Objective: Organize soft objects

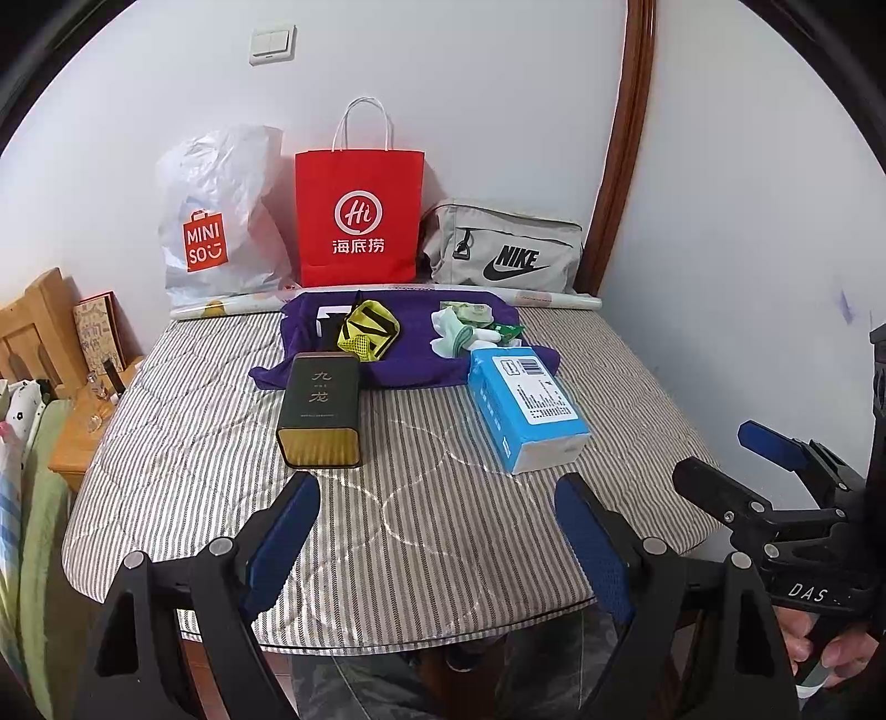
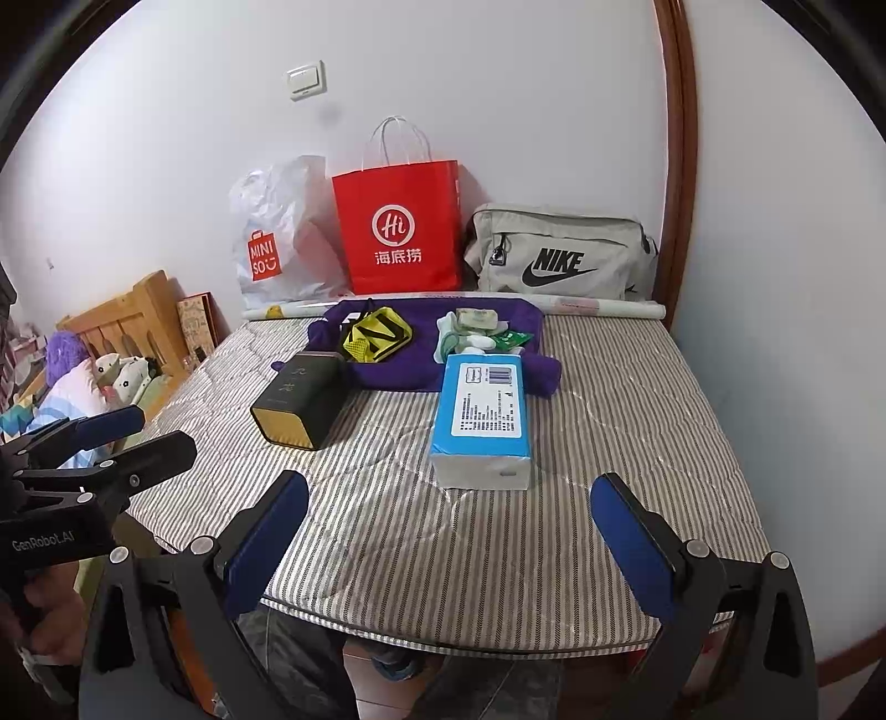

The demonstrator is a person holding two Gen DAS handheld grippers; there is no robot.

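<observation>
Left wrist view: purple cloth (image 1: 410, 354) crumpled under yellow mesh pouch (image 1: 370, 330); both grippers' fingers (image 1: 587, 531) wide apart, empty

White walls (image 1: 498, 83), light switch (image 1: 271, 44) high up, dark wood door frame (image 1: 626, 155) at right. Table under striped quilted cover (image 1: 443, 526) against the wall. Wooden headboard (image 2: 133, 315) and nightstand (image 1: 72, 437) at left. Even light.

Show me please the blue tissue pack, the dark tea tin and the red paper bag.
blue tissue pack (image 2: 487, 412), right wrist view, white label on top.
dark tea tin (image 1: 321, 404), left wrist view, top face.
red paper bag (image 1: 359, 216), left wrist view, round logo.
</observation>
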